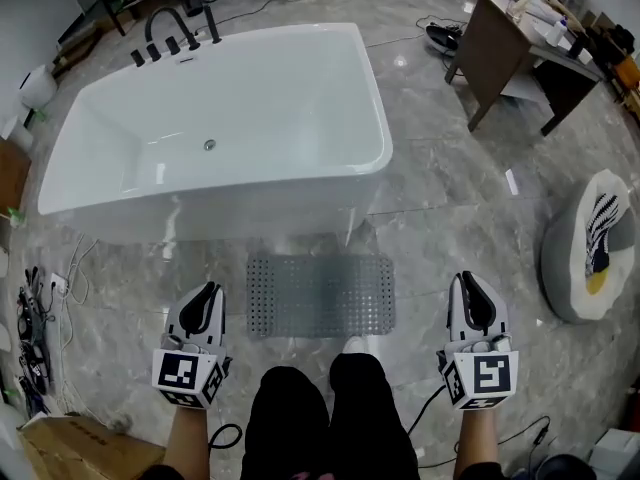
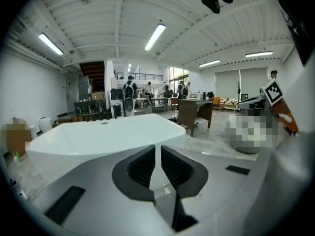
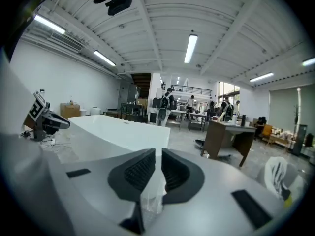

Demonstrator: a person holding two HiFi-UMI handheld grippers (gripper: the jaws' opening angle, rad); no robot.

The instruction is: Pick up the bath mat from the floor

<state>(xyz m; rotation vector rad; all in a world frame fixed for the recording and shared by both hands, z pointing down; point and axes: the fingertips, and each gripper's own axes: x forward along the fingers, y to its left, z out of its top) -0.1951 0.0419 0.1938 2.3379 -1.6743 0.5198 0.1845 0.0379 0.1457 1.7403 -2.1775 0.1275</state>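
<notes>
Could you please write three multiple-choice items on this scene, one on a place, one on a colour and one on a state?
1. Where does the bath mat lie?
A. on the floor in front of the bathtub
B. inside the bathtub
C. folded over the bathtub's rim

2. What colour is the bath mat?
A. red
B. grey
C. yellow

3. How do the left hand-held gripper and the right hand-held gripper stand?
A. both wide open
B. both shut on the bath mat
C. both shut, with nothing held

Answers:
1 A: the head view shows it flat on the floor beside the tub.
2 B: it is grey with rows of holes.
3 C: each gripper view shows the pads together and nothing between them.
</notes>
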